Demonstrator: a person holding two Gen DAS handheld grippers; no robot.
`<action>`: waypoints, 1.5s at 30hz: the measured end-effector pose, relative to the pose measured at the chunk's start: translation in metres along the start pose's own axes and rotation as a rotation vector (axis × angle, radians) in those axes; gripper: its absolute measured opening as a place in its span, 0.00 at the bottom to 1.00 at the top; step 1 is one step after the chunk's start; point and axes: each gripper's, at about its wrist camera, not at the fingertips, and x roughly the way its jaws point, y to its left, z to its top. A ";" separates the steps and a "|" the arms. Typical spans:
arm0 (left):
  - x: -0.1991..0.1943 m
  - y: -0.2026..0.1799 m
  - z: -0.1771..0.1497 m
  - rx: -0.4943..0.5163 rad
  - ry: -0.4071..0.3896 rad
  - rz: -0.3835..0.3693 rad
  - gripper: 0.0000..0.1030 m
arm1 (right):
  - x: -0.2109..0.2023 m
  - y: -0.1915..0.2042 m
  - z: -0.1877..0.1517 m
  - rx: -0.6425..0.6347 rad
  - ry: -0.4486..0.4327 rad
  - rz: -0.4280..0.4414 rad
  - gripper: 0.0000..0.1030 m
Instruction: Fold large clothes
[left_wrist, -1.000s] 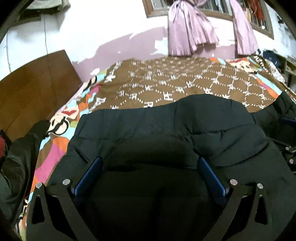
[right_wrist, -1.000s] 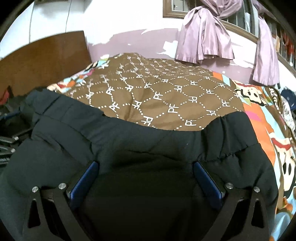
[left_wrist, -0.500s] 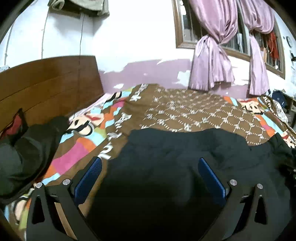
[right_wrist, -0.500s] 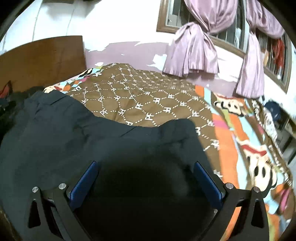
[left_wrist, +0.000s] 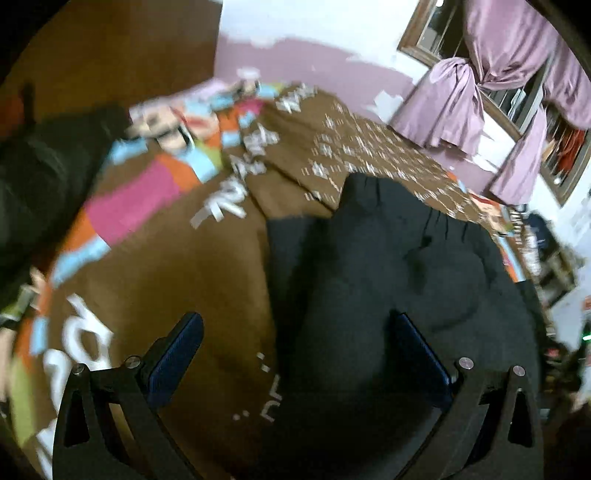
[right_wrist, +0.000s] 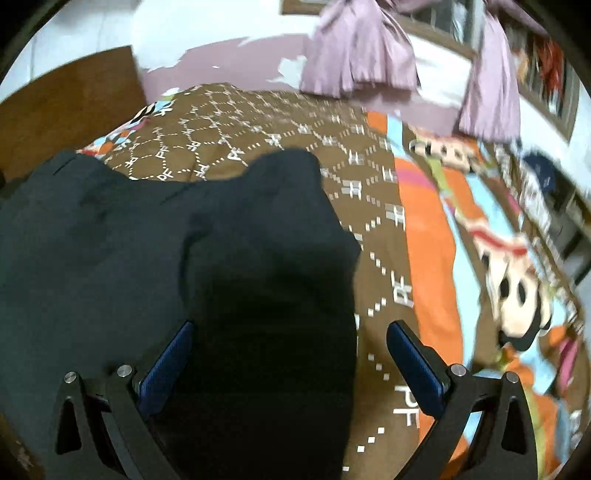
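Across the whole frame in both views spreads your brown patterned bedspread (right_wrist: 280, 122), giving a broad flat bed to fold on. Over its lower middle lies the dark padded jacket (left_wrist: 388, 266), bunched into a thick stack, likely mid-fold. Your left gripper (left_wrist: 295, 354) stands wide open, holding nothing, the jacket's left edge between its fingers. Your right gripper (right_wrist: 291, 354) gapes equally, empty, straddling the jacket's right edge.

wall (right_wrist: 229, 29) white/purple patchy | wood headboard (right_wrist: 74, 96) | window (left_wrist: 517, 96) w/ purple curtains (right_wrist: 354, 55)
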 end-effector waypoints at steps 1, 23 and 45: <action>0.001 0.005 0.001 -0.015 0.014 -0.019 0.99 | 0.002 -0.004 -0.001 0.019 0.010 0.023 1.00; 0.012 0.033 -0.001 -0.104 0.097 -0.193 0.99 | 0.020 -0.037 -0.022 0.227 0.024 0.271 1.00; 0.020 0.002 0.000 -0.023 0.204 -0.351 0.99 | 0.014 0.000 -0.017 0.096 0.107 0.324 0.87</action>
